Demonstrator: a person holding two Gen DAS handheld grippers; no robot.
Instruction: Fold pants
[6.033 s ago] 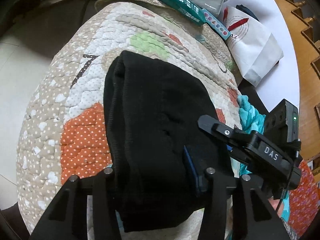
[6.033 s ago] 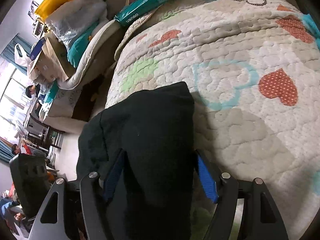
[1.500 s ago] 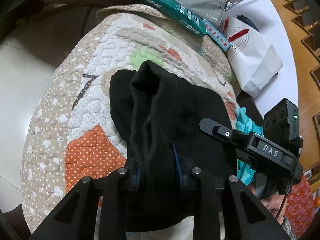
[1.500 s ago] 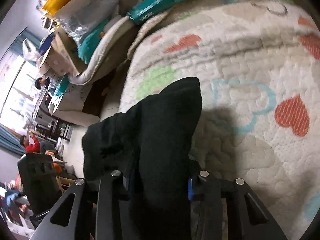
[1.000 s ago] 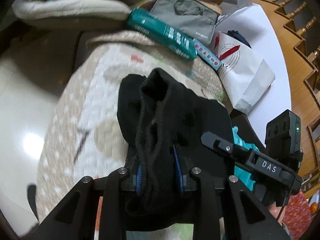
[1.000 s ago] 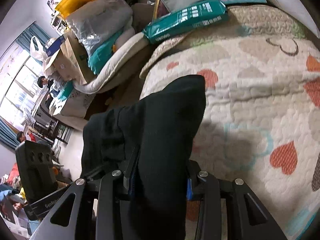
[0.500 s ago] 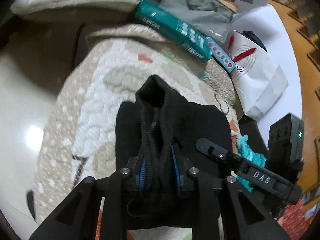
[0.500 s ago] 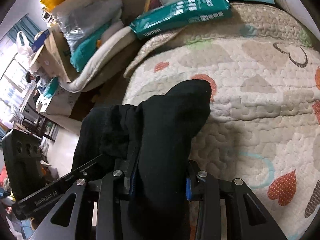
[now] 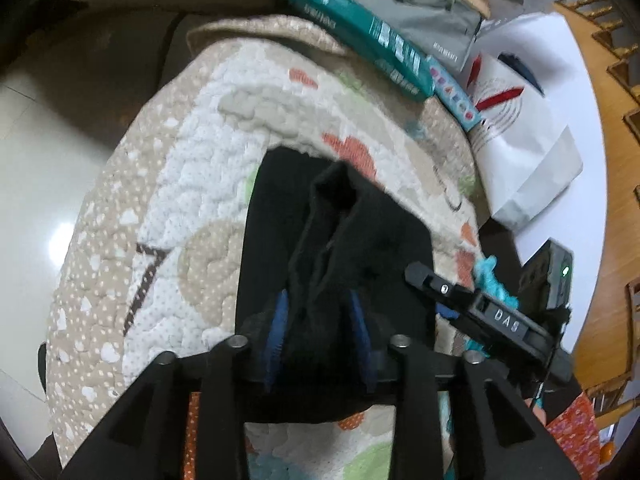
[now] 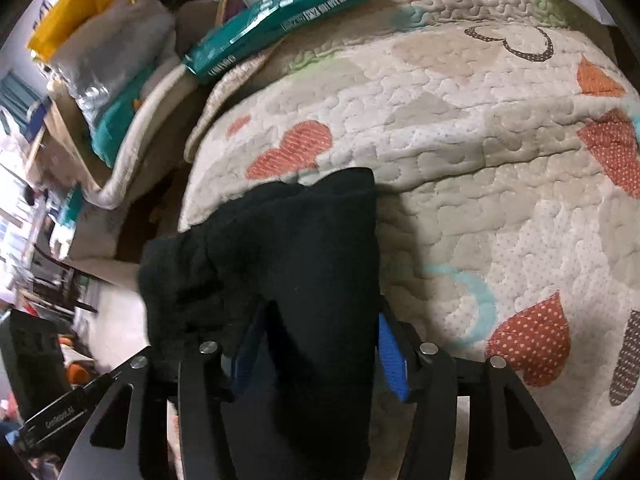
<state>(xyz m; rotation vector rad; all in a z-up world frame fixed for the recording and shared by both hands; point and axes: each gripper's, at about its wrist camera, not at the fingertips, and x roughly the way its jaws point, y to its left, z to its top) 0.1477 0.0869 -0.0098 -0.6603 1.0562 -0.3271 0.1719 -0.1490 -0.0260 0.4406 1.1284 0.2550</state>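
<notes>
The black pants [image 9: 344, 236] lie folded on the quilted patchwork mat [image 9: 192, 184]. My left gripper [image 9: 318, 328] still has a bunched ridge of the pants between its blue pads, but the jaws look spread wider than before. My right gripper [image 10: 320, 344] also has a thick fold of the pants [image 10: 304, 248] between its blue pads, with the jaws spread apart. The right gripper also shows in the left wrist view [image 9: 480, 312], close beside the pants' right edge.
A teal package [image 9: 360, 36], a grey bag [image 9: 416, 12] and a white paper bag [image 9: 520, 136] lie past the mat's far edge. Cushions and bags [image 10: 112, 64] are piled at the left. Tiled floor [image 9: 36, 128] lies left of the mat.
Both grippers carried the pants' fold forward over the mat and lowered it. The jaws of both have widened since half a second ago.
</notes>
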